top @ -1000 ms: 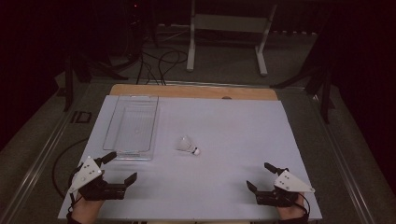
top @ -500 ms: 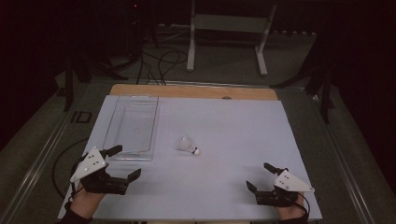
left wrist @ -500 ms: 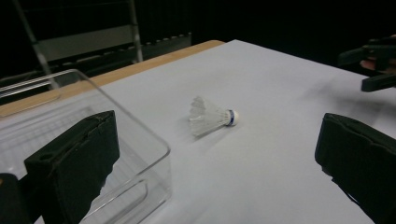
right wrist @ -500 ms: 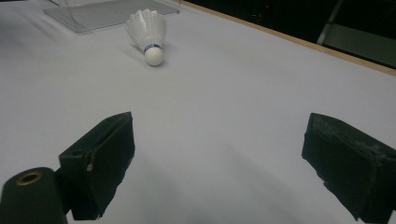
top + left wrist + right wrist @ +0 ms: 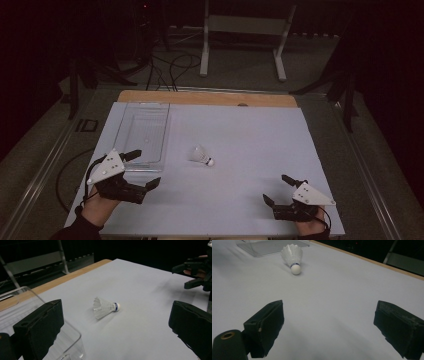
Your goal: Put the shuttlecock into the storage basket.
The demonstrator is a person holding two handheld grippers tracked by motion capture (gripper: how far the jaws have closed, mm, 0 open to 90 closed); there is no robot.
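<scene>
A white shuttlecock (image 5: pixel 201 155) lies on its side on the white table top (image 5: pixel 240 140), cork pointing right and toward the front. It appears in the left gripper view (image 5: pixel 105 307) and the right gripper view (image 5: pixel 293 255) too. My left gripper (image 5: pixel 145 168) hovers open at the front left, beside the near end of a clear plastic tray (image 5: pixel 145 130), nothing between its jaws. My right gripper (image 5: pixel 277 189) rests open at the front right, empty, well short of the shuttlecock.
The clear tray (image 5: pixel 15 302) stands empty at the table's left. A wooden strip (image 5: pixel 210 98) runs along the far edge. Beyond it stand a white metal frame (image 5: pixel 242 30) and floor cables (image 5: pixel 170 65).
My left gripper has lifted and moved forward and right, toward the tray's near end and the shuttlecock. The right gripper has barely moved.
</scene>
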